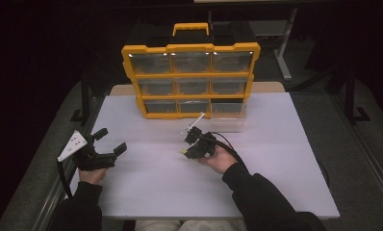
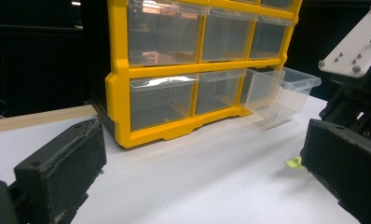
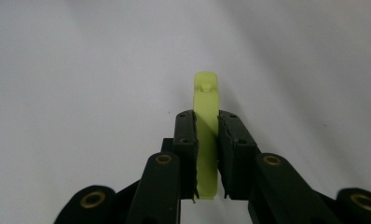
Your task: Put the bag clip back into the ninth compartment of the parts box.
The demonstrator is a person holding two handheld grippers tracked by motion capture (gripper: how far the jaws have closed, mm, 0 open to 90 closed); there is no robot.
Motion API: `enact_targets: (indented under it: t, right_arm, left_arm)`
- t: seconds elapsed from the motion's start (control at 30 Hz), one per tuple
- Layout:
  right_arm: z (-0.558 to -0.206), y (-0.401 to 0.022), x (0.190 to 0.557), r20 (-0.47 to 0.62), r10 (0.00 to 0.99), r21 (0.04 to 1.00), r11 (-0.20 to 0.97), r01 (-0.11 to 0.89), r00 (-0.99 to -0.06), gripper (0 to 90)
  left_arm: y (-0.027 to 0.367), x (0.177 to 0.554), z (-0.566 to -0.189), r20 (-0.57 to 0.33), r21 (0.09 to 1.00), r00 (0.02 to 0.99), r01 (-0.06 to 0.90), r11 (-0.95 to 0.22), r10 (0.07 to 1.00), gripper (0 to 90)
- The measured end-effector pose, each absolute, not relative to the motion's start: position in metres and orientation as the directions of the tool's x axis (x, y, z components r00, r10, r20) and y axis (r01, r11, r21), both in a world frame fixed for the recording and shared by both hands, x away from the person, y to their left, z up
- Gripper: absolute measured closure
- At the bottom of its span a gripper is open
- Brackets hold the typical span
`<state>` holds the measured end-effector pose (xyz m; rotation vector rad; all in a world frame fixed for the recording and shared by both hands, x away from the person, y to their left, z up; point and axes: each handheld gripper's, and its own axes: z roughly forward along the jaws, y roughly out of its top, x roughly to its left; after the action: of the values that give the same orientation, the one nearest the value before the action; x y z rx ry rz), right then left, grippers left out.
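A white table [image 1: 146, 178] is sitting in a dark room, a yellow drawer cabinet [image 1: 191, 79] standing at its far edge. At left, the left gripper [image 1: 113, 142] is resting with jaws spread, holding nothing. At centre, the right gripper [image 3: 207, 154] is pinching a small yellow-green plastic piece [image 3: 206, 121] just above the table; it looks light, stiff and slippery, best gripped on its flat sides.

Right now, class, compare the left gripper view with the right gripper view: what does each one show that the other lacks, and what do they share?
Left gripper view: the yellow drawer cabinet, its clear drawer pulled out, and the left claw standing open. Right gripper view: the right claw shut on the yellow-green piece, seen close up. Both: the white table and that piece, just a small tip in the left gripper view.
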<state>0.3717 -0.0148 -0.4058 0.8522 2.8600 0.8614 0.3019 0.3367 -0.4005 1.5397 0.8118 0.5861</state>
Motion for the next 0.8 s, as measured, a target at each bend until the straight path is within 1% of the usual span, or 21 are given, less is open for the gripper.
enact_targets:
  t: [0.33, 0.8]
  right_arm:
    - [-0.393, -0.031, 0.373, 0.166, 0.524, 0.574, 0.637, 0.514, -0.835, 77.0]
    - [-0.367, -0.056, 0.376, 0.194, 0.525, 0.635, 0.577, 0.514, -0.829, 77.0]
  left_arm:
    - [0.337, 0.302, -0.401, -0.085, 0.987, 0.623, 0.161, -0.021, 0.778, 0.0]
    - [0.335, 0.302, -0.401, -0.086, 0.986, 0.64, 0.164, -0.027, 0.764, 0.0]
